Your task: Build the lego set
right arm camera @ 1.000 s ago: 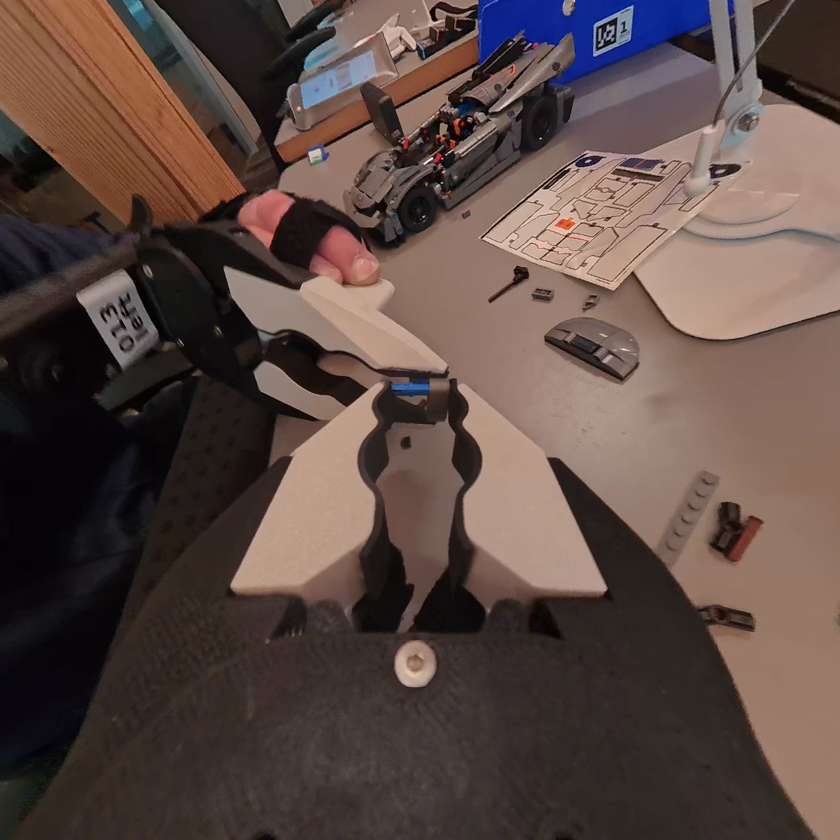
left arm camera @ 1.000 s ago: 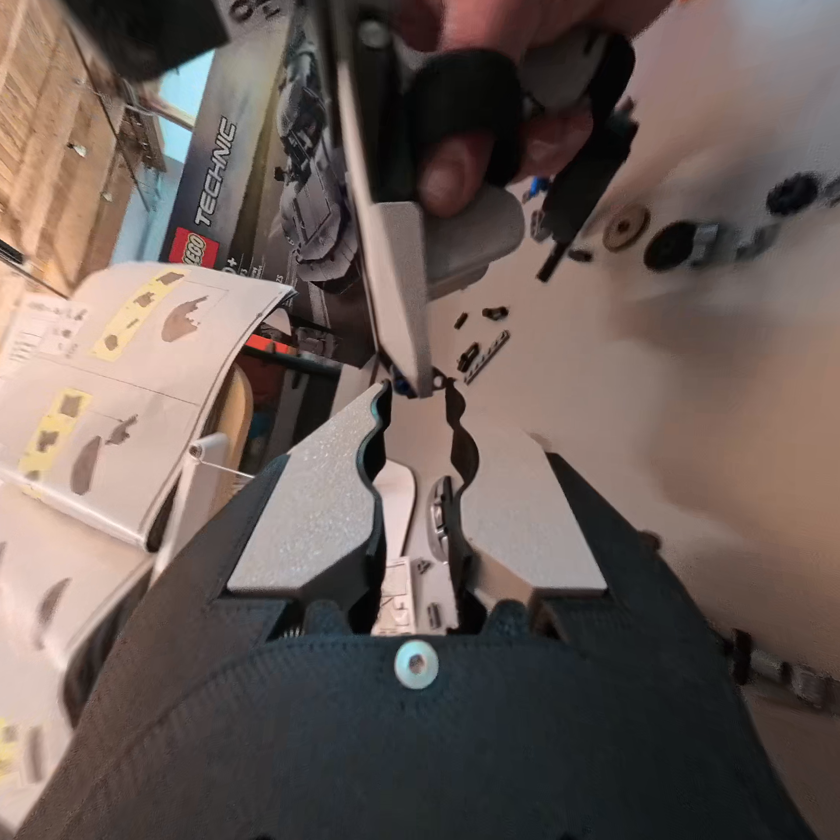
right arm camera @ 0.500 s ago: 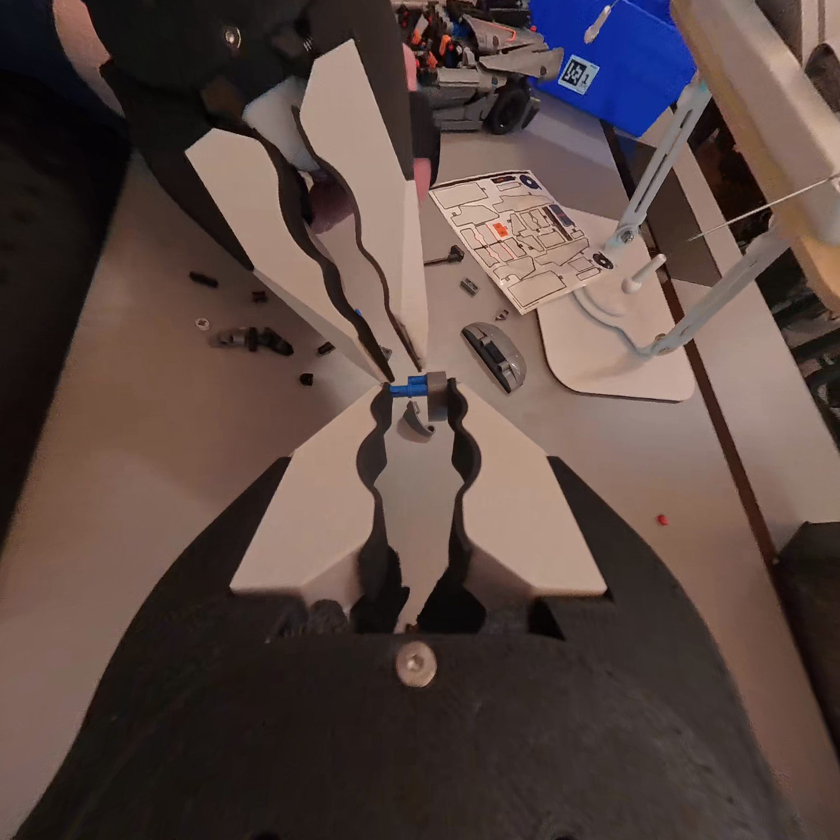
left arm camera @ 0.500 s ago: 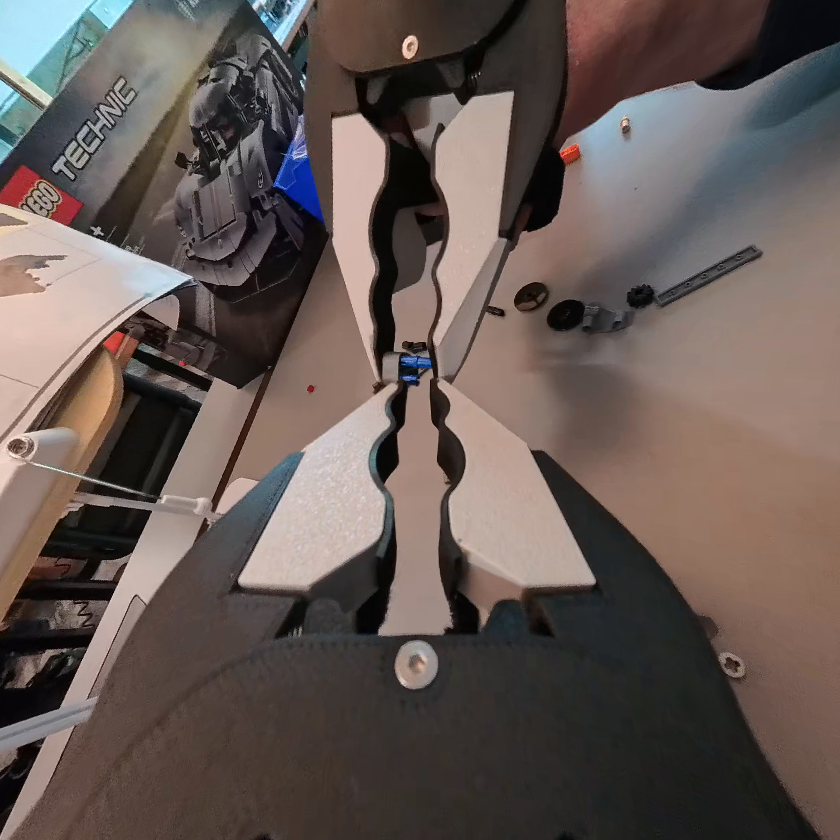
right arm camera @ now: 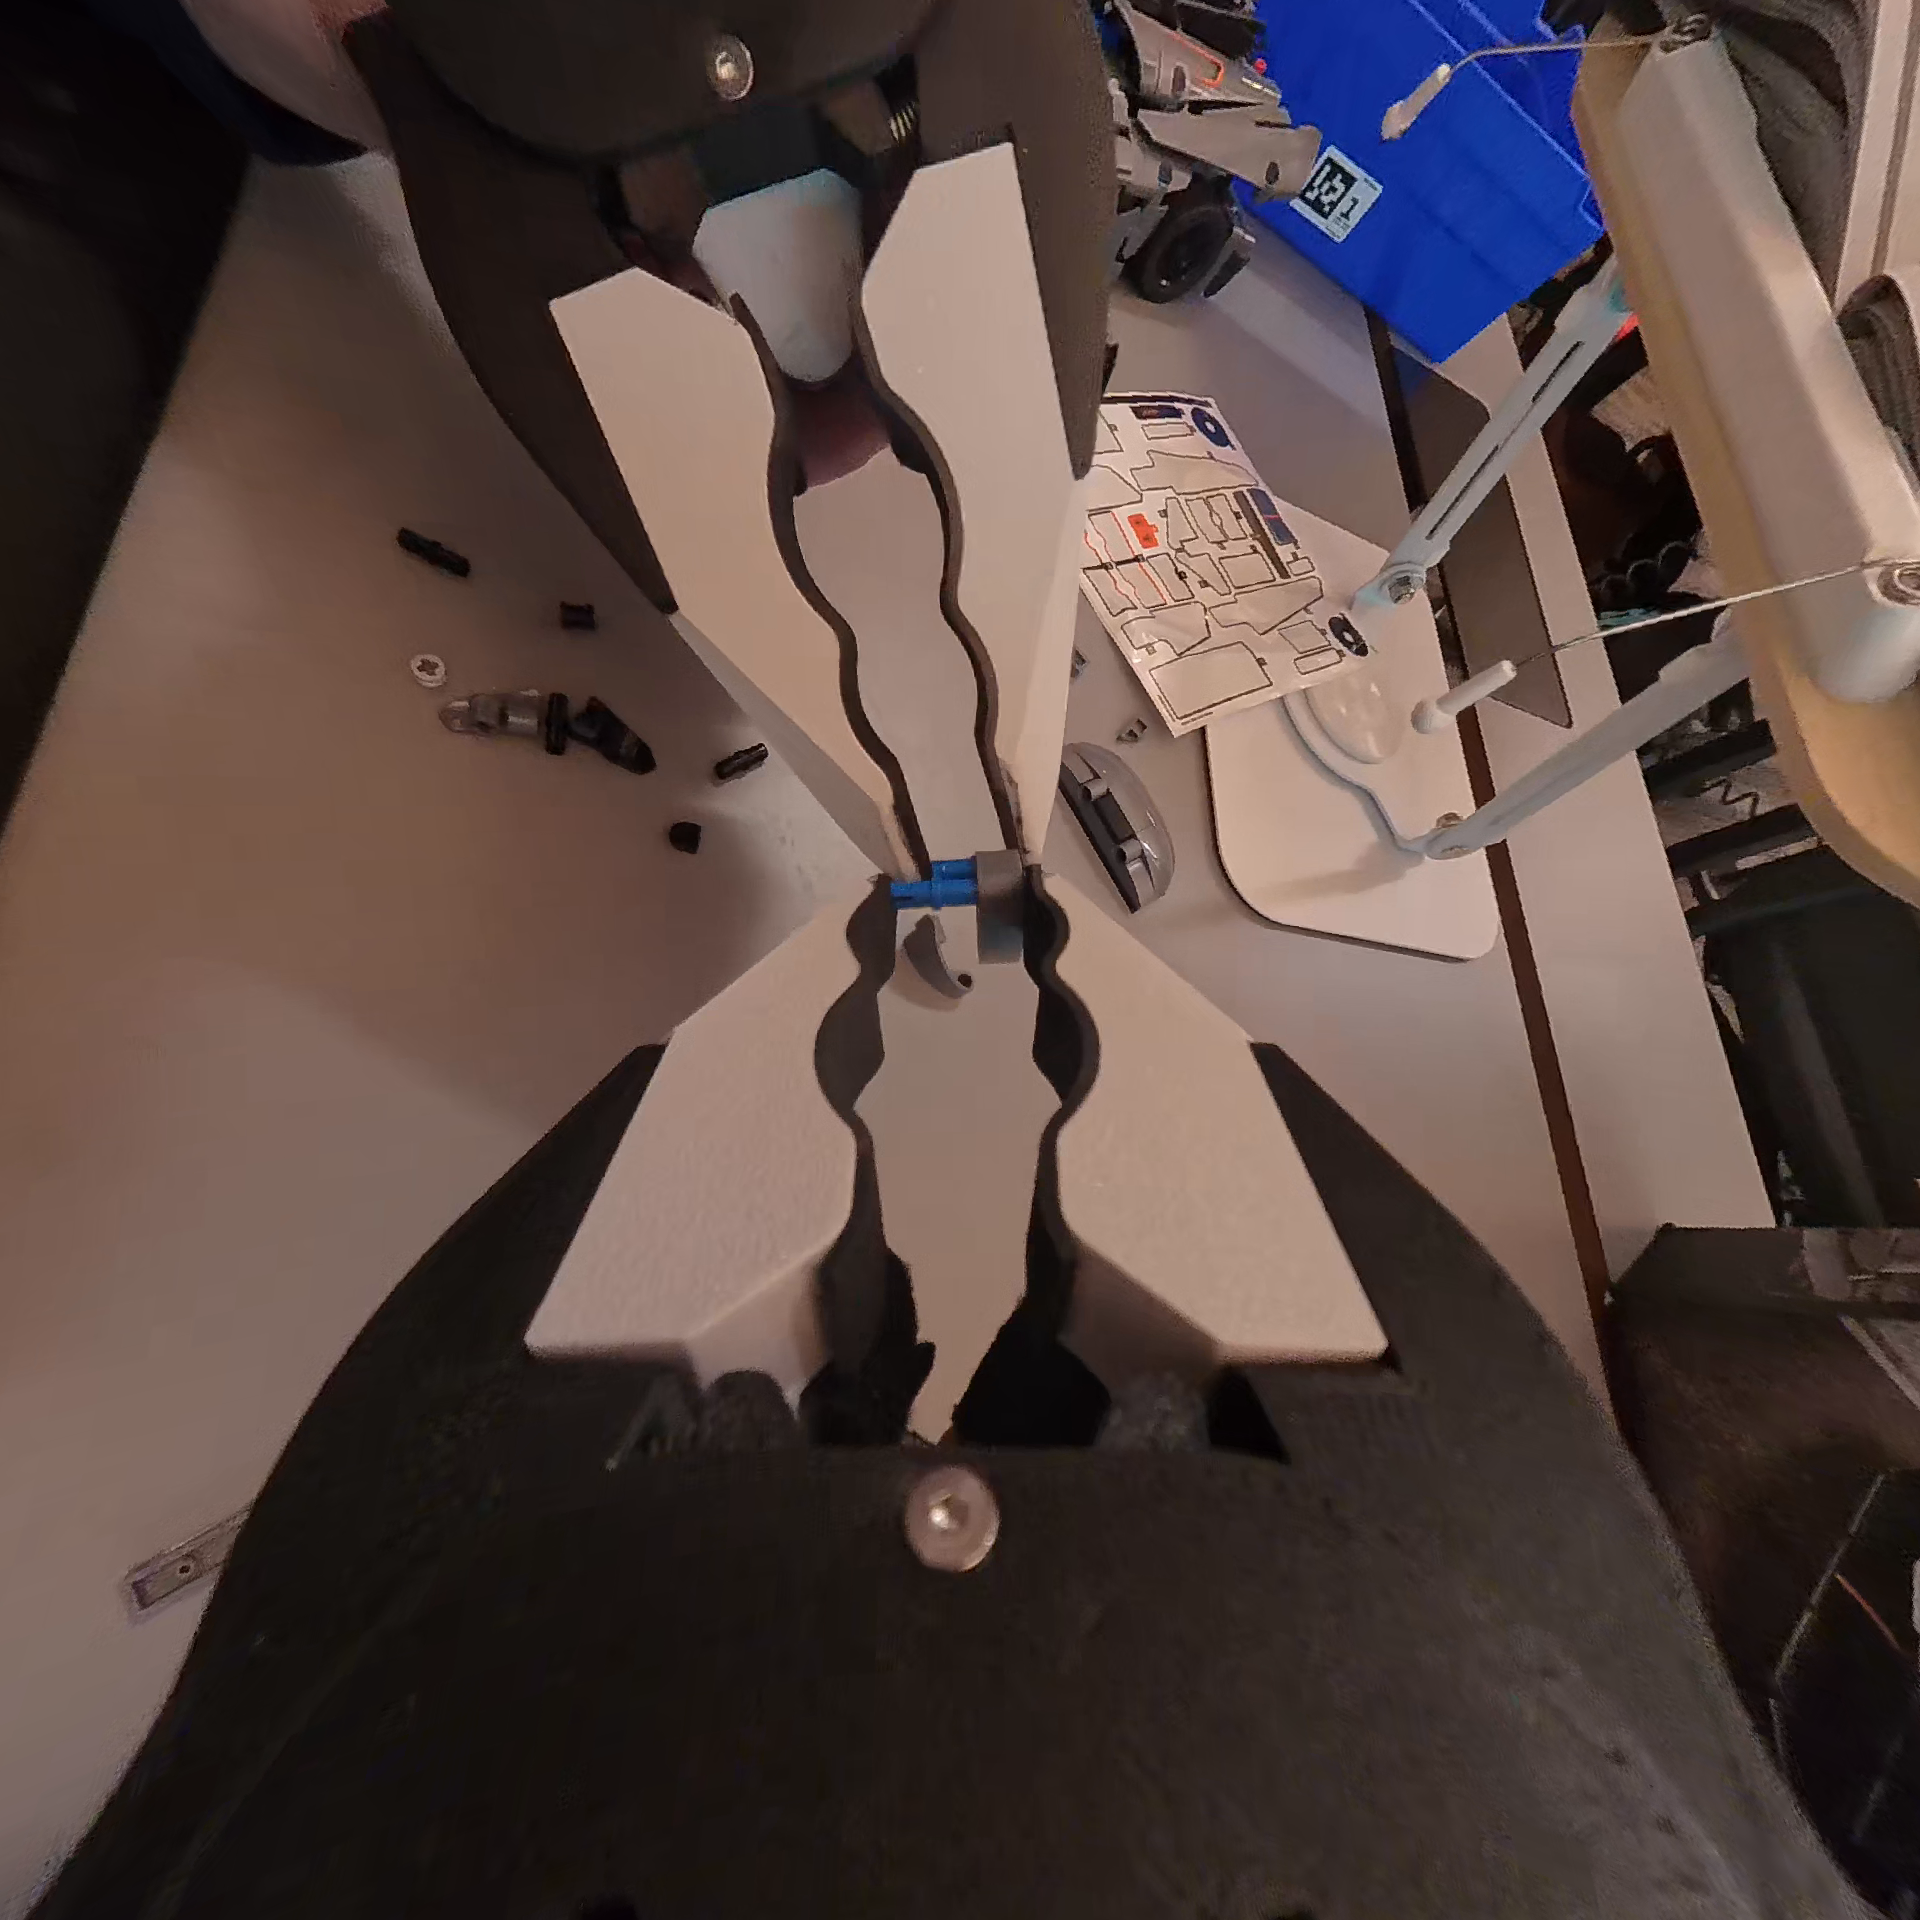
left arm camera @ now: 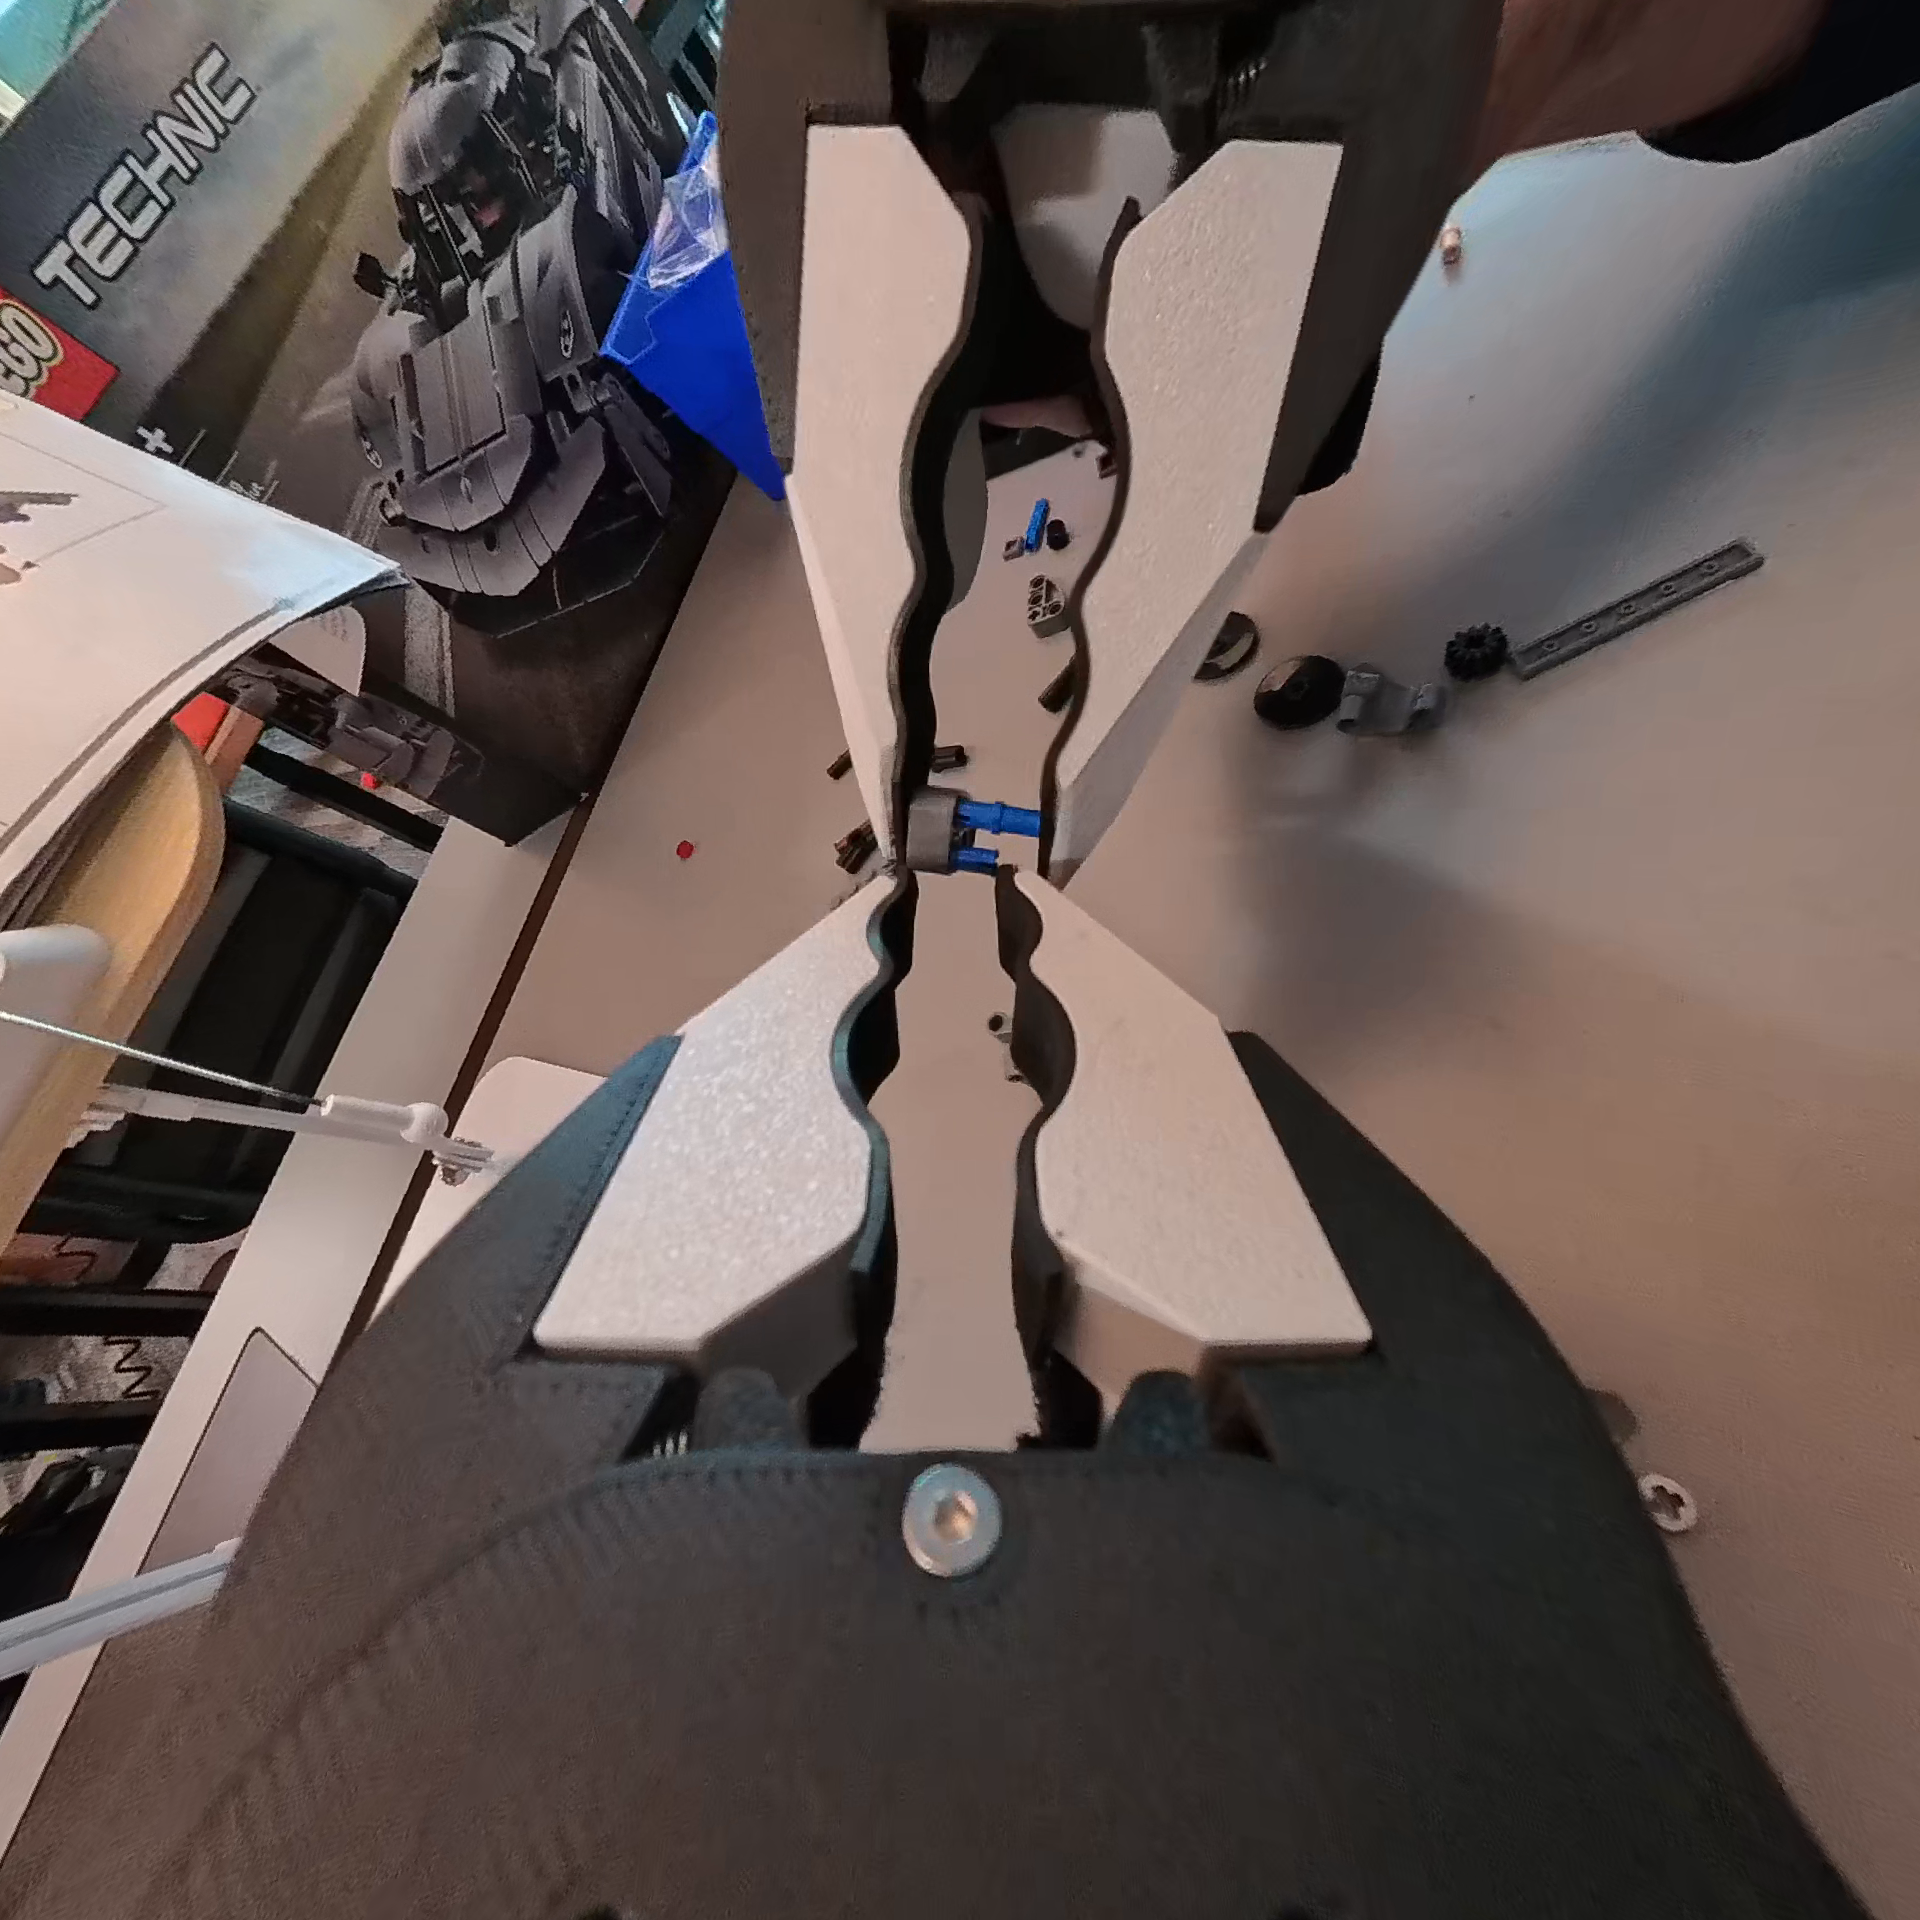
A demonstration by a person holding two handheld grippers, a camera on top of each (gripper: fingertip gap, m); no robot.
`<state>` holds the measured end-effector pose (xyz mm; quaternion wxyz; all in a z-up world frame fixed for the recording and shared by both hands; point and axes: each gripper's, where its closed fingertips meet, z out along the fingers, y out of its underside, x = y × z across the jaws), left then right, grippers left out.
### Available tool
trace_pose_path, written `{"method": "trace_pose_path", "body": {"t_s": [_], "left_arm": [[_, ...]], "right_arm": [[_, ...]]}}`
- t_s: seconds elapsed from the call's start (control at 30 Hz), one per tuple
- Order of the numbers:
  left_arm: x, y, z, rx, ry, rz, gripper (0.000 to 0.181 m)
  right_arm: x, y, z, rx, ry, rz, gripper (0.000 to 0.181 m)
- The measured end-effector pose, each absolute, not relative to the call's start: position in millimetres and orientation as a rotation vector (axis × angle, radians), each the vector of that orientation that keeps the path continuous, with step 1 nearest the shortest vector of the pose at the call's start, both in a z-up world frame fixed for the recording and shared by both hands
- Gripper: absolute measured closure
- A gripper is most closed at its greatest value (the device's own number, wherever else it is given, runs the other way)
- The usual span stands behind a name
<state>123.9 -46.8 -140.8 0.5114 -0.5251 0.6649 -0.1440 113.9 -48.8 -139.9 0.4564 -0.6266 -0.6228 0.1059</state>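
Observation:
My right gripper (right arm camera: 958, 896) is shut on a small grey lego connector (right arm camera: 1000, 902) with two blue pins (right arm camera: 935, 888) sticking out sideways. It holds the connector above the table. In the left wrist view the same gripper comes in from the top with the connector (left arm camera: 935, 828) and pins (left arm camera: 997, 818) between its tips. My left gripper (left arm camera: 954, 883) faces it tip to tip, just short of the pins. Its jaws stand a narrow gap apart with nothing between them. It shows from the top in the right wrist view (right arm camera: 968, 854).
The lego box (left arm camera: 312, 312), an instruction booklet (left arm camera: 156, 582) and a blue bin (right arm camera: 1434, 156) stand at the table's edge. A built grey car (right arm camera: 1174, 156), sticker sheet (right arm camera: 1195, 561), curved grey panel (right arm camera: 1127, 831), lamp base (right arm camera: 1351, 842), black pins (right arm camera: 582, 717) and a long grey plate (left arm camera: 1631, 613) lie around. Both grippers' tips are close together, under 4 cm apart. Both grippers' tips are roughly 15 centimetres from the long grey plate (left arm camera: 1631, 613).
The two grippers have swung from a sideways meeting to face each other tip to tip. The right one still holds the connector. The left jaws narrowed, then opened a little.

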Motion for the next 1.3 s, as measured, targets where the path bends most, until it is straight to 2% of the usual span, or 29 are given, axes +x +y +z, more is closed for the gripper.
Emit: {"method": "trace_pose_path", "body": {"t_s": [0.17, 0.43, 0.63, 1.3], "left_arm": [[124, -48, -142, -1.245, 1.618, -0.309, 0.169], [125, -52, -146, -1.208, 1.65, -0.264, 0.181], [124, -49, -141, -1.231, 1.617, -0.294, 0.166], [127, -51, -149, -1.233, 1.639, -0.299, 0.168]], "right_arm": [[115, -50, -142, -1.539, -1.556, 0.229, 0.159], [116, -49, -142, -1.54, -1.558, 0.214, 0.158], [118, -47, -146, -1.562, -1.556, 0.214, 0.158], [117, -50, -154, -1.6, -1.592, 0.216, 0.159]]}}
